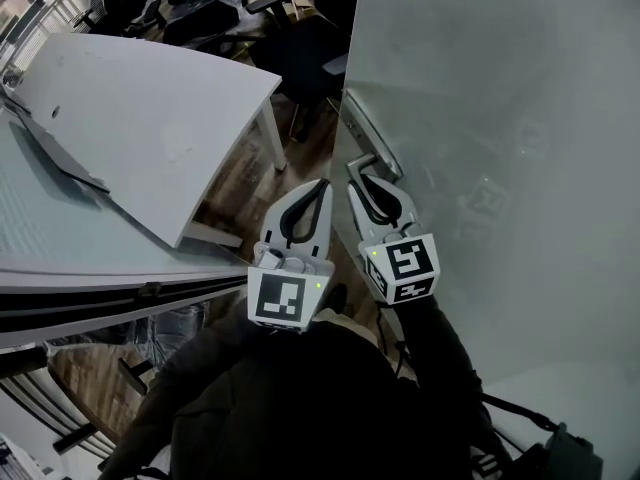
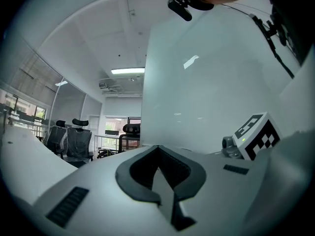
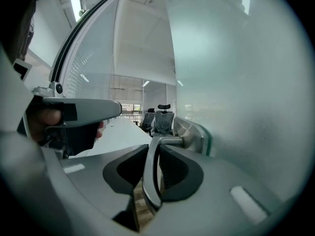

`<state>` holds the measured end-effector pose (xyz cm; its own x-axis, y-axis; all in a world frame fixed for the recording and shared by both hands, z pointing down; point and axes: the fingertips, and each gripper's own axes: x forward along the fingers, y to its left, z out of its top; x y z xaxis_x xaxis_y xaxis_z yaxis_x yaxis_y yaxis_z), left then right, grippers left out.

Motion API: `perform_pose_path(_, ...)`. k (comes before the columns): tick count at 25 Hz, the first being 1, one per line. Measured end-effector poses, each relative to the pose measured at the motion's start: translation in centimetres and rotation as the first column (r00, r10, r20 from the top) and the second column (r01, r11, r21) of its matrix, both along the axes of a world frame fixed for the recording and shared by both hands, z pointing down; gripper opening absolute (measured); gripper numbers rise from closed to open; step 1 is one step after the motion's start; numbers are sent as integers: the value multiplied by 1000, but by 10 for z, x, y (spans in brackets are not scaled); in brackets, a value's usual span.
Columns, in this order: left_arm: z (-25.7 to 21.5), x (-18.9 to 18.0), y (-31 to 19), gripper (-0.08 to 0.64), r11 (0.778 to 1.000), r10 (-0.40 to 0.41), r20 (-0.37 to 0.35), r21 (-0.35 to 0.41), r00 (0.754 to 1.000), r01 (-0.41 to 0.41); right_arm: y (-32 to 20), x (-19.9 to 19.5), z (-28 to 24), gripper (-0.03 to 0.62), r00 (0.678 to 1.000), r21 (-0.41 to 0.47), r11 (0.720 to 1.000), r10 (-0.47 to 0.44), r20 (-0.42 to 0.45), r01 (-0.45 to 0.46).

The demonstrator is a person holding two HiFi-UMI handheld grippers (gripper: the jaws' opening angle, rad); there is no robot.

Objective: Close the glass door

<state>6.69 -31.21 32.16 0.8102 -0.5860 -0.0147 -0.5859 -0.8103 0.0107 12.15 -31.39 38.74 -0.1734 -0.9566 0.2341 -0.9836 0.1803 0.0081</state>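
Right hand-held gripper (image 3: 156, 157) clamped on the metal door handle (image 3: 149, 178), left hand-held gripper (image 1: 321, 185) just to its left (jaws together, holding nothing), frosted glass door (image 1: 500, 118) at their right, white bench (image 1: 150, 118) further left, office chairs (image 3: 162, 120) beyond.

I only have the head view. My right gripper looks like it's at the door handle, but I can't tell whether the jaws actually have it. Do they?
Observer: Yes. The right gripper view shows the right gripper shut on the door handle, with the metal lever running between its two pads.
Operator: And the left one, is it holding anything?
Observer: No. In the left gripper view, the left gripper is shut with nothing between its pads. The glass door stands ahead of it to the right.
Operator: Where does the lever join the door?
Observer: At a metal plate on the edge of the glass, just past the jaw tips.
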Motion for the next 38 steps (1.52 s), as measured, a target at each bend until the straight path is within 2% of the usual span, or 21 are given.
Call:
perform_pose_path(6, 6, -41, 2, -3, 1000, 2, 13, -3, 1000, -2, 7, -37, 2, 66, 999, 1, 999, -33, 6, 33)
perform_pose_path(10, 4, -78, 15, -3, 1000, -4, 10, -11, 1000, 4, 19, -72, -7, 64, 998, 10, 998, -56, 0, 56)
perform_pose_path(14, 0, -99, 34, -3, 1000, 3, 25, 5, 1000, -3, 32, -101, -7, 64, 995, 6, 995, -96, 9, 96)
perform_pose_path(20, -2, -139, 53, -3, 997, -82, 10, 0, 997, 82, 49, -147, -6, 64, 986, 4, 986, -164, 14, 164)
perform_pose_path(29, 0, -184, 95, -3, 983, -184, 34, -5, 982, 184, 78, -200, -10, 66, 963, 12, 963, -268, 23, 268)
perform_pose_path(38, -1, -232, 119, -3, 979, -204, 21, -6, 979, 204, 108, -251, -9, 64, 947, 16, 947, -321, 26, 320)
